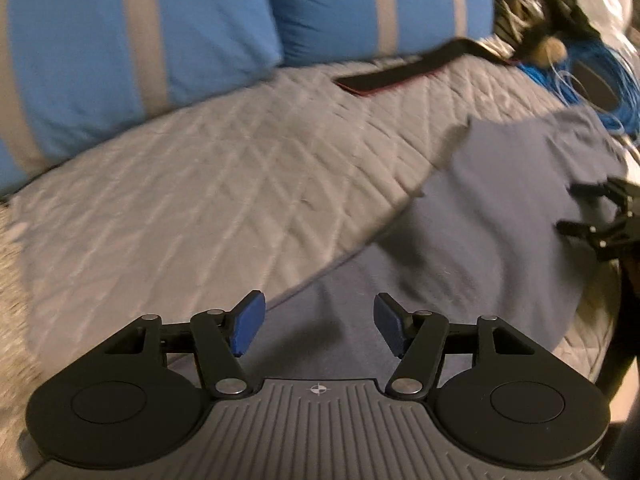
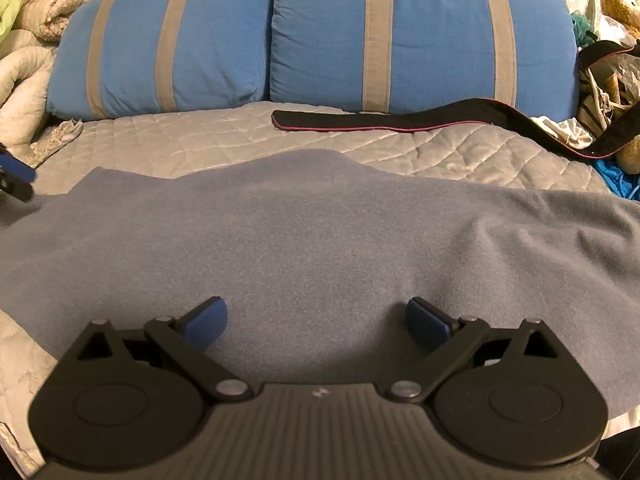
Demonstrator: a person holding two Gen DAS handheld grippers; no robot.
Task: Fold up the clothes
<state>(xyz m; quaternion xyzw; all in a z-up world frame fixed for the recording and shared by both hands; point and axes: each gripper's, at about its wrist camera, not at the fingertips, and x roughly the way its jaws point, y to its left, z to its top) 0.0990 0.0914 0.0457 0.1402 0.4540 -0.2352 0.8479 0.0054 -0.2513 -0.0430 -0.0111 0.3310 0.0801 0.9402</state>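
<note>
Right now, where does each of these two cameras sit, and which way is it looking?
Left wrist: on the left hand-held gripper, facing down across the quilted bed toward the blue pillows; its open blue pads show, and the right hand-held gripper at the edge.
Right wrist: on the right hand-held gripper, over the grey-blue cloth.
Shared: cloth, pillows, black strap.

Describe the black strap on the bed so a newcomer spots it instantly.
Start at the two blue pillows along the head of the quilted bed. Directly below the right one lies the black strap, long, flat, and edged in thin pink piping, unlike the broad grey-blue cloth nearer the camera.
</note>
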